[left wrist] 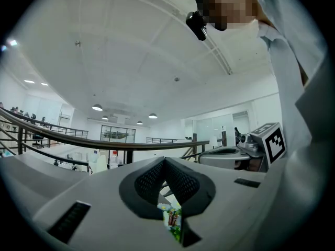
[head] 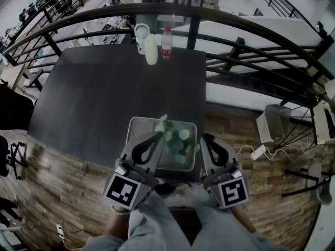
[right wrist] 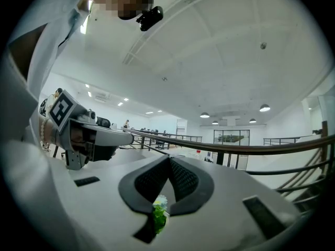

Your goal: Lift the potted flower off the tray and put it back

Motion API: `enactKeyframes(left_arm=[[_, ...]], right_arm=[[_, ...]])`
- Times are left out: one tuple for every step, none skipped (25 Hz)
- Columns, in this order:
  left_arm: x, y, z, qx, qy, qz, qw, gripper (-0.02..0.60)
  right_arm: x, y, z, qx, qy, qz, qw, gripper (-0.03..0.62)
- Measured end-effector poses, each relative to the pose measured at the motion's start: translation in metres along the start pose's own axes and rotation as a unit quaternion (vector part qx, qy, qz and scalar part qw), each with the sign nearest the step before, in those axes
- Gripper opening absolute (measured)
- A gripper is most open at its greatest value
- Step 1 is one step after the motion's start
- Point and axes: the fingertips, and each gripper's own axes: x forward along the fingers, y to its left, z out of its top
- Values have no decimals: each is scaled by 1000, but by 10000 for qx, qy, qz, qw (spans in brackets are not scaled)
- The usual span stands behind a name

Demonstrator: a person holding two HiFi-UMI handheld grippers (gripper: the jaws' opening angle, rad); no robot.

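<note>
The potted flower [head: 175, 139], green leaves with small white blooms, stands in the grey tray [head: 137, 124] at the near edge of the dark table [head: 104, 98]. My left gripper [head: 158, 135] hovers just left of the plant and my right gripper [head: 205, 139] just right of it, both shut with nothing between the jaws. In the left gripper view the jaws [left wrist: 165, 161] meet, and a sliver of the flower [left wrist: 173, 221] shows below them. The right gripper view shows shut jaws [right wrist: 168, 159] too, with the flower [right wrist: 158, 214] beneath.
A red-labelled bottle [head: 166, 42], a white bottle [head: 151, 49] and a white jug [head: 141, 35] stand at the table's far edge. A dark railing [head: 220, 20] curves behind the table. On the wooden floor at right sits a white bin [head: 276, 122].
</note>
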Motion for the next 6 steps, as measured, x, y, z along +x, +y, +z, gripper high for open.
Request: enactKeyframes(left_arm=[[0, 1, 0, -15, -2, 15, 10000, -11], [0, 1, -1, -30, -10, 32, 10000, -11], [0, 2, -1, -42, -19, 47, 10000, -11], [0, 3, -1, -46, -25, 57, 10000, -11], [0, 3, -1, -46, -26, 63, 10000, -11], [0, 4, -2, -44, -26, 68, 10000, -11]], right_arm=[[0, 0, 0, -3, 2, 9, 10000, -5], [0, 1, -1, -3, 11, 18, 10000, -5], [1, 1, -2, 1, 22, 26, 10000, -5], [1, 2, -3, 7, 37, 34, 10000, -5], [1, 2, -4, 15, 54, 41, 10000, -5], [1, 2, -5, 24, 72, 48, 10000, -5]])
